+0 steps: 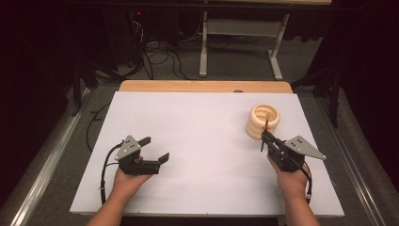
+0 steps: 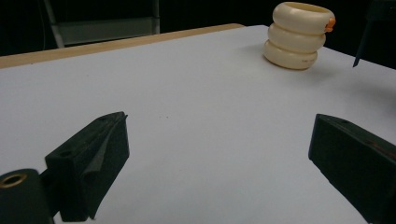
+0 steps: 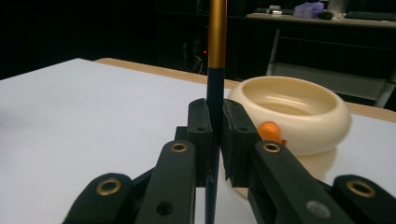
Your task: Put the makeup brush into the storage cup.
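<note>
The right tongs point(image 3: 215, 140) are clamped on an upright stick point(image 3: 216, 56) just in front of the cream ringed holder point(image 3: 299, 116), whose small red print is unreadable, while the left tongs point(image 2: 219, 158) gape empty over the white surface point(image 1: 202, 141).

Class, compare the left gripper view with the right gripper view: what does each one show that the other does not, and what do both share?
Left gripper view alone: the left hand-held gripper, jaws wide apart with nothing between them, and the holder seen as three stacked rings.

Right gripper view alone: the right hand-held gripper shut on a thin stick, dark below and orange-gold above, held upright, plus a look into the holder's open top.

Both: the cream ringed holder with its small orange knob, standing on the white table.
</note>
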Demonstrator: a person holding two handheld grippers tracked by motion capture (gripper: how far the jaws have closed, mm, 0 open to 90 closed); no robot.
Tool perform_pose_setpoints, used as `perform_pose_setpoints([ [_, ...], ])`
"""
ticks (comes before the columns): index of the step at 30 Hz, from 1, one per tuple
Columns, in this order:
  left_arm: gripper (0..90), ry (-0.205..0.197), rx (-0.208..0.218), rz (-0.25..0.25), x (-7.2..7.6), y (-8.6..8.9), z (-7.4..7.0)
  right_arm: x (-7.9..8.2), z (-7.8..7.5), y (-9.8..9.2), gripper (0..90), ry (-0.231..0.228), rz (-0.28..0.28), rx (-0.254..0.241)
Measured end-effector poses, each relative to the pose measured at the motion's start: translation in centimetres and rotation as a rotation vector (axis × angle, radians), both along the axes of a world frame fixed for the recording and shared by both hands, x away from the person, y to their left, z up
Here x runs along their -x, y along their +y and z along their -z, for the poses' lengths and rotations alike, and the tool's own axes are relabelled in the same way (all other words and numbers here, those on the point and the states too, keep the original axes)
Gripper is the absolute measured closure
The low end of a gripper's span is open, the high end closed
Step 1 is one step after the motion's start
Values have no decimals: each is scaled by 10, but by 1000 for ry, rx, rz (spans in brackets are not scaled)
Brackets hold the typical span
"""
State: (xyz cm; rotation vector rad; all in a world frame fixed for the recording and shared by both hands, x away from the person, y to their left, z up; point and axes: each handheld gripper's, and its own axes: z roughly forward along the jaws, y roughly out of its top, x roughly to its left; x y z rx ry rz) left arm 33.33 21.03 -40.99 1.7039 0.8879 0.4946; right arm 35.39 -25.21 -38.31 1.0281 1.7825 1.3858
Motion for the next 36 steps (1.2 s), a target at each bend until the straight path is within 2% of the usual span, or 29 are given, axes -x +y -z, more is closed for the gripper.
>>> perform_pose_setpoints([
  [7,57,0,-7,2,0,-1,0,-3,2,-19,853,5,58,-34],
  [13,58,2,-9,4,0,-1,0,-4,2,-26,852,5,77,-48],
  [22,58,-7,-15,7,0,-2,-1,-5,-2,-23,854,-9,75,-51],
  [36,60,-7,-15,11,0,-2,-1,-15,-23,-14,856,-43,86,-71],
])
